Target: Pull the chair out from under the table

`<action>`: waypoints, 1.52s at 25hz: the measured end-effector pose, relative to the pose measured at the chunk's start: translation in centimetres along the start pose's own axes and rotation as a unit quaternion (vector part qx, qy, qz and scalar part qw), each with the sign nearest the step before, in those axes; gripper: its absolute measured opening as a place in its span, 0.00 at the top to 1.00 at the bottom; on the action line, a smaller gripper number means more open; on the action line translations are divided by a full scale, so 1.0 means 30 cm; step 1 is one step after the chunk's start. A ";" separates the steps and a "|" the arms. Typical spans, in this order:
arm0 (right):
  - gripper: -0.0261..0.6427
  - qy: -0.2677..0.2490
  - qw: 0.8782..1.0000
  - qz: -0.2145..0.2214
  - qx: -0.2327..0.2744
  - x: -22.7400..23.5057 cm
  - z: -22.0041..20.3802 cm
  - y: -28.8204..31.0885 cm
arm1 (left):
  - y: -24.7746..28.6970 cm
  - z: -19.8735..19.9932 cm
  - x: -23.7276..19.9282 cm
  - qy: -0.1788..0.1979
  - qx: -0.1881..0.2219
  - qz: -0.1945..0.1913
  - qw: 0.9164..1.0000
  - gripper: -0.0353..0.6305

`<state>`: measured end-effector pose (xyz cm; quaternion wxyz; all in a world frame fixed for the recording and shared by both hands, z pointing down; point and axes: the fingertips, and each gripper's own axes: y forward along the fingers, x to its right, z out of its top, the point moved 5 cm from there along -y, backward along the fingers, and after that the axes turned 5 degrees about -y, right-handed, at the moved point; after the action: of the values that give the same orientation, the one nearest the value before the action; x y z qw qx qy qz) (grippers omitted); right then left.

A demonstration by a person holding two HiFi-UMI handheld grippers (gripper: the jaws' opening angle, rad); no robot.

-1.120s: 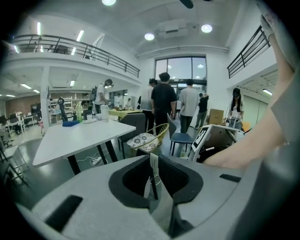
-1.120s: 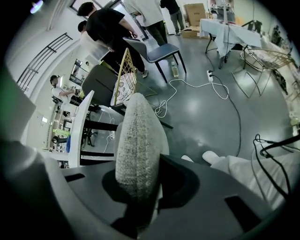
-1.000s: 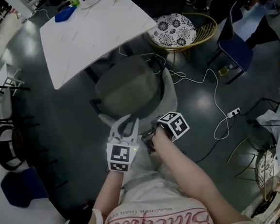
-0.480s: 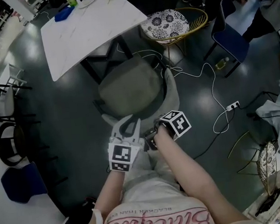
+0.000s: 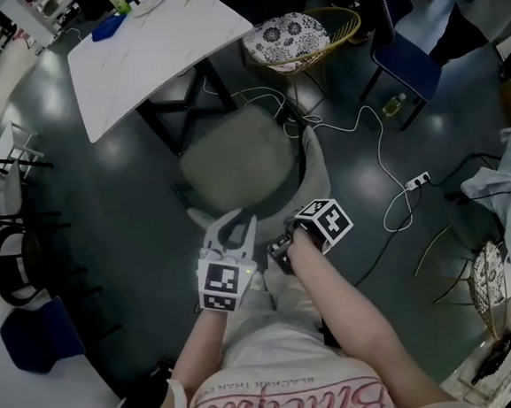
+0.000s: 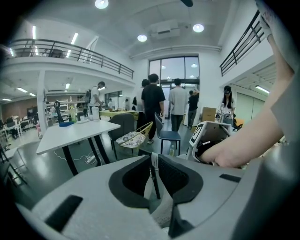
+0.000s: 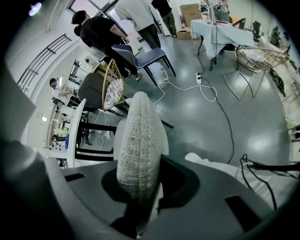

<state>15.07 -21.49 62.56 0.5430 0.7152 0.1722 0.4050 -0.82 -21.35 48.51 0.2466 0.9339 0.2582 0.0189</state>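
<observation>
The grey upholstered chair [image 5: 234, 160] stands just clear of the white table [image 5: 149, 52], its seat in front of the table's black legs. Its curved backrest [image 5: 315, 171] wraps toward me. At the backrest's near left end, my left gripper [image 5: 228, 230] is shut on the thin rim; the left gripper view shows that rim [image 6: 153, 171] pinched between the pads. My right gripper [image 5: 280, 248] is shut on the backrest a little to the right. The woven grey padding [image 7: 138, 140] fills its jaws in the right gripper view.
A wicker chair with a patterned cushion [image 5: 294, 37] and a blue chair [image 5: 407, 61] stand beyond the table. A white cable and power strip [image 5: 413, 180] lie on the floor at right. Black stools [image 5: 12, 264] stand at left. Several people [image 6: 154, 103] stand farther off.
The chair has slid out from under the table toward me with both grippers on its backrest. The table has drawn away toward the top of the head view, and the seat now sits beyond its edge.
</observation>
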 end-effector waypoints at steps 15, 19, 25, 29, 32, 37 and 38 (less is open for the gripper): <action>0.80 -0.069 0.997 0.025 -0.031 0.166 -0.035 -0.077 | -0.161 -0.092 0.128 0.013 0.004 -0.030 0.999 0.88; 0.76 -0.085 0.996 0.034 -0.020 0.188 -0.046 -0.090 | -0.208 -0.107 0.126 0.014 0.007 -0.028 0.999 0.88; 0.75 -0.104 0.995 0.010 -0.001 0.183 -0.045 -0.127 | -0.254 -0.095 0.119 0.019 0.021 -0.023 0.999 0.88; 0.75 -0.138 0.990 0.003 0.017 0.167 -0.053 -0.173 | -0.276 -0.078 0.117 0.020 0.034 -0.025 0.999 0.88; 0.75 -0.163 0.986 0.004 0.030 0.156 -0.063 -0.216 | -0.290 -0.067 0.125 0.023 0.044 -0.030 0.998 0.88; 0.79 -0.204 0.977 0.025 0.056 0.147 -0.087 -0.324 | -0.325 -0.055 0.144 0.027 0.058 -0.037 0.997 0.88; 0.82 -0.219 0.973 0.030 0.069 0.142 -0.090 -0.355 | -0.332 -0.051 0.149 0.028 0.062 -0.039 0.997 0.88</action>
<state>17.69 -13.12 54.68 0.5049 0.8267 0.0555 0.2420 -1.91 -11.04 44.76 0.1814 0.9356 0.3022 0.0188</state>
